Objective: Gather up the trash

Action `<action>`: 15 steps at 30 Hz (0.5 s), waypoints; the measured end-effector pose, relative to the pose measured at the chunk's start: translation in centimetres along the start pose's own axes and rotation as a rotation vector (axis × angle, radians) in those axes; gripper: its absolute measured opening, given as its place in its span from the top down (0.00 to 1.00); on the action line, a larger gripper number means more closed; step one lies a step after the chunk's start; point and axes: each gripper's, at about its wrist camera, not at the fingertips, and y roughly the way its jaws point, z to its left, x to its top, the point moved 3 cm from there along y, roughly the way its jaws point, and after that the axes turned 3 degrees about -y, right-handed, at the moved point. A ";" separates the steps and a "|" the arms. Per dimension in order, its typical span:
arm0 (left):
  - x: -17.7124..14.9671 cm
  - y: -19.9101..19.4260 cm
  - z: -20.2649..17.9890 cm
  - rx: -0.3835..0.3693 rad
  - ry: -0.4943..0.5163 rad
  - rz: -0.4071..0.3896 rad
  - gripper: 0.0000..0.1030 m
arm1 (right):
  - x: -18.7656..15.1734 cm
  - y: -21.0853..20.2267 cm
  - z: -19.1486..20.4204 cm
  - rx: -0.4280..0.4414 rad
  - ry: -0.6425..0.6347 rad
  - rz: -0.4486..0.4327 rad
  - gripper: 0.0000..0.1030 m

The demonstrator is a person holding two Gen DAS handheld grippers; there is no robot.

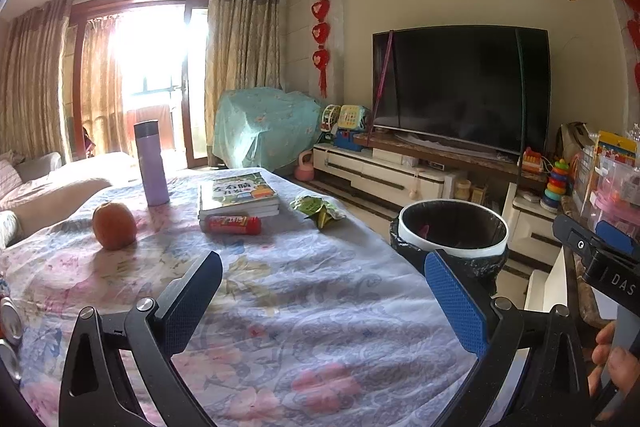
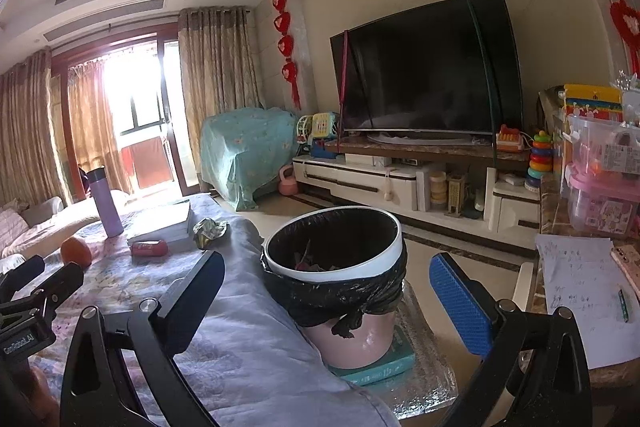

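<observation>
A crumpled green wrapper lies on the floral tablecloth near the table's right edge; it also shows in the right wrist view. A red snack tube lies in front of a book stack. A pink bin with a black liner stands beside the table with scraps inside; it also shows in the left wrist view. My left gripper is open and empty above the cloth. My right gripper is open and empty, hovering near the bin.
An orange and a purple flask stand on the table. A sofa is at left. A TV on a low cabinet is behind. A side counter with papers and plastic boxes is at right.
</observation>
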 end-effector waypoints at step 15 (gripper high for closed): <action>-0.1 0.1 0.1 -0.007 0.008 0.003 0.01 | 0.0 0.1 0.3 0.026 -0.002 0.005 0.00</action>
